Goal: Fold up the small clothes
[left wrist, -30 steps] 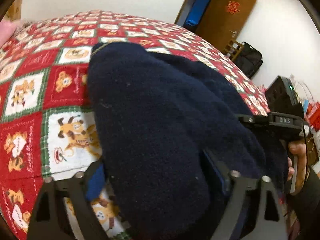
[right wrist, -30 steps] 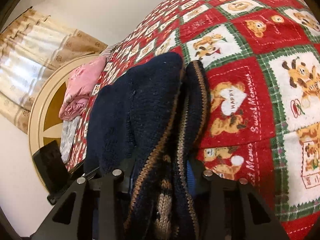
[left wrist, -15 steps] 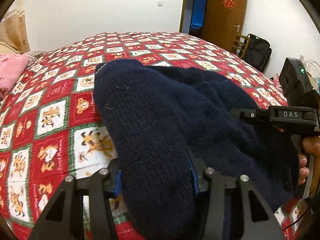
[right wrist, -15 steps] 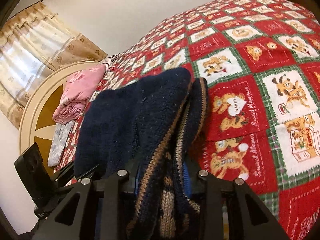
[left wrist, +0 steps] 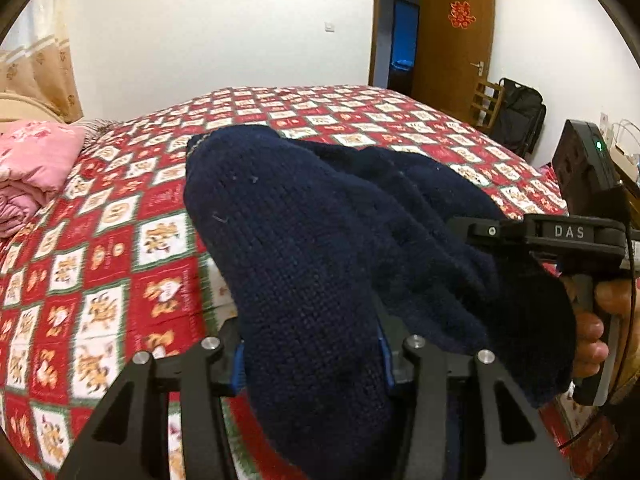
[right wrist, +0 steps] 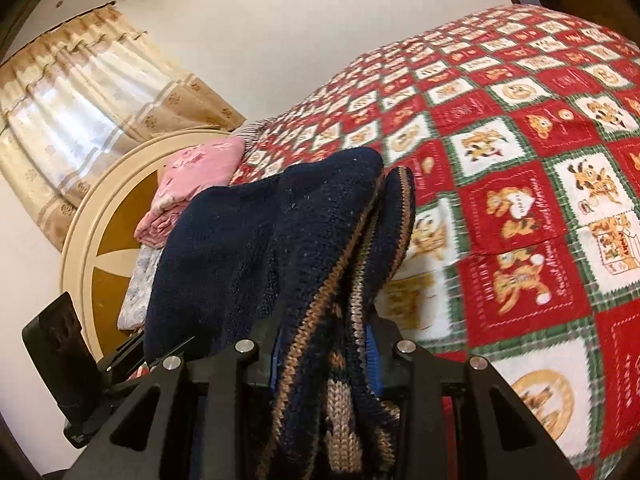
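A navy knitted sweater hangs bunched between both grippers above the red checked cartoon bedspread. My left gripper is shut on a thick fold of it, with the blue pads pressed into the knit on both sides. In the right wrist view the sweater shows a tan patterned band, and my right gripper is shut on that banded edge. The far end of the sweater still droops toward the bedspread. A hand holds the right gripper's handle at the right.
Folded pink bedding lies at the head of the bed by a round cream headboard and a curtain. An open brown door and a black bag stand beyond the bed.
Both grippers have risen and tipped up, lifting the sweater off the bedspread. The left jaws went from wide apart to pinched on the fold.
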`<act>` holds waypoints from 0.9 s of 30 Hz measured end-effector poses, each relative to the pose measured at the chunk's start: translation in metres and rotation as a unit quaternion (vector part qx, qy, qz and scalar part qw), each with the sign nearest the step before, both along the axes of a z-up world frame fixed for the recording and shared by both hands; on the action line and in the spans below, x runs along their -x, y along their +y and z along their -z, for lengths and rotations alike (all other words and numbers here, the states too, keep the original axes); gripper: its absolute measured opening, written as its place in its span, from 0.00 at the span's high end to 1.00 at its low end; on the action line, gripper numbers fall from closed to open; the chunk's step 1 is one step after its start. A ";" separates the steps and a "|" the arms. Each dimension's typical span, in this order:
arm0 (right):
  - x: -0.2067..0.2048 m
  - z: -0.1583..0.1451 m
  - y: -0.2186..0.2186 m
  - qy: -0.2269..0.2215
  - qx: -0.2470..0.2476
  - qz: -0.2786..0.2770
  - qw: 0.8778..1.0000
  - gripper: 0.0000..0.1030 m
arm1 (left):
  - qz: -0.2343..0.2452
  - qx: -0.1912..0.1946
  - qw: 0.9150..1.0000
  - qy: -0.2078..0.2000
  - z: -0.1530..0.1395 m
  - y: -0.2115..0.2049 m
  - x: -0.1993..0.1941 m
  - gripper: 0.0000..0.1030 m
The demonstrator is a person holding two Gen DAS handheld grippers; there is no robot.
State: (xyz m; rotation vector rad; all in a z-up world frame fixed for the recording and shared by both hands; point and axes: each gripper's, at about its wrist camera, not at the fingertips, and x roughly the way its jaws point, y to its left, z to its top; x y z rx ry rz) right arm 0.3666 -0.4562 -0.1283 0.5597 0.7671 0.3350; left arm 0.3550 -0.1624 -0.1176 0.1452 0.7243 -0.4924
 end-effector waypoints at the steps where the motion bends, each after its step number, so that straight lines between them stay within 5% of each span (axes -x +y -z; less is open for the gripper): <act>1: 0.002 -0.002 0.005 -0.002 -0.002 -0.004 1.000 0.68 | -0.003 0.002 1.000 -0.001 -0.002 0.006 0.003 0.52; 27: 0.032 -0.054 0.171 -0.046 0.014 -0.131 0.990 0.68 | -0.119 0.039 0.992 -0.026 -0.043 0.145 0.079 0.52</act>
